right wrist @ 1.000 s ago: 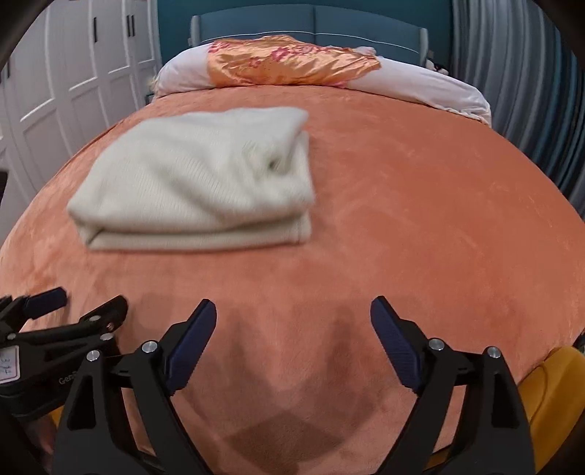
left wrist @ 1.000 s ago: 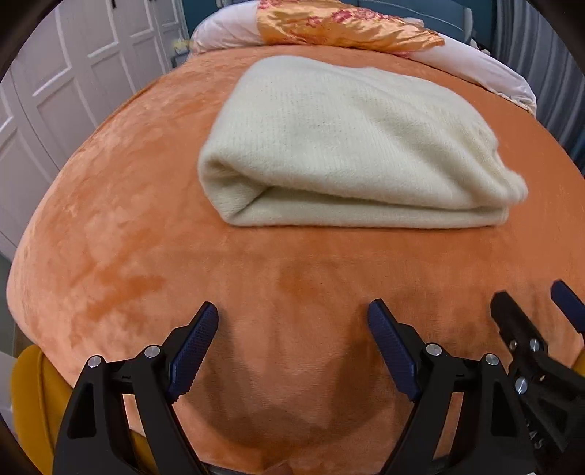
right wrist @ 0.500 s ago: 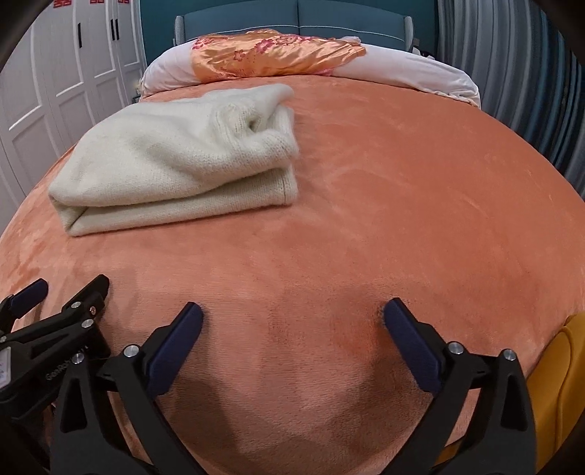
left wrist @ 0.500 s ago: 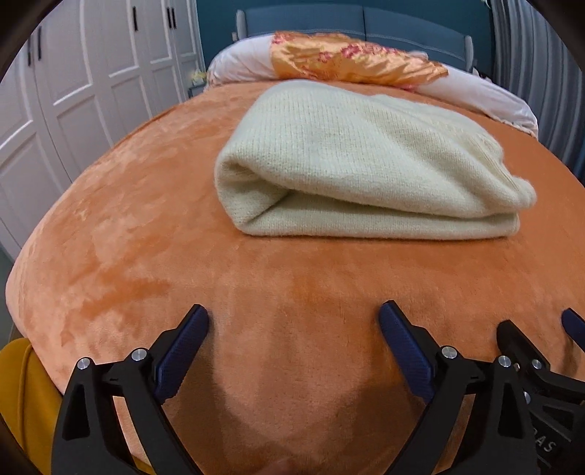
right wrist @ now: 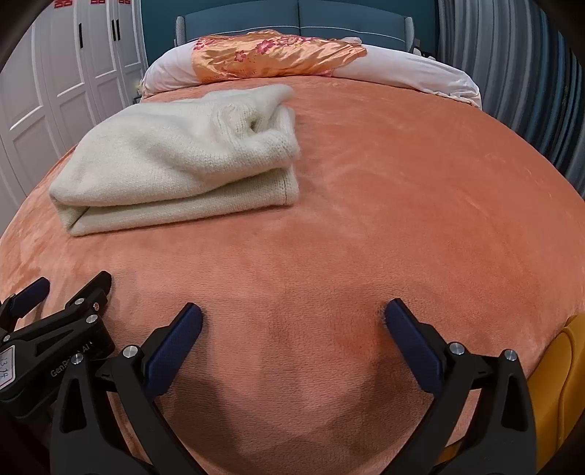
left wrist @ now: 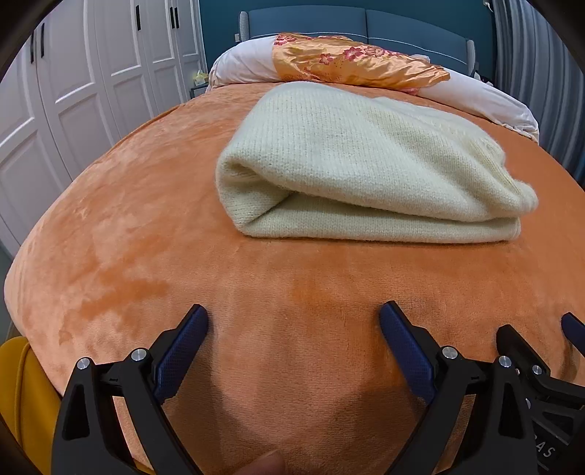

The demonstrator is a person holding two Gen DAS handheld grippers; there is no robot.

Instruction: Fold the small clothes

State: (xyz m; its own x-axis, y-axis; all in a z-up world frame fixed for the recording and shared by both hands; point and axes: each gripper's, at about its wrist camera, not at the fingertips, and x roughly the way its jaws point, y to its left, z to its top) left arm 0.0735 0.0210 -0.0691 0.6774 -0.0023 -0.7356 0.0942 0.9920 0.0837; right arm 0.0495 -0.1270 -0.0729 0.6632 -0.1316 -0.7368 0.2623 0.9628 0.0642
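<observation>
Grippers are sitting lowest in both frames. The left gripper [left wrist: 292, 321] is hanging over the orange blanket [left wrist: 146, 226] with its jaws spread wide and nothing between them; the right gripper [right wrist: 292, 321] is doing the same in its own view, jaws released and empty. Each is showing at the other's bottom corner. Above them, the folded cream sweater [left wrist: 358, 164] is lying on the blanket, filling the centre of the left view and the upper left of the right view [right wrist: 182, 160], well apart from both grippers. Farther up, a floral orange pillow [right wrist: 274, 54] is resting against the blue headboard [right wrist: 292, 18], with white wardrobe doors [left wrist: 73, 91] at left.
</observation>
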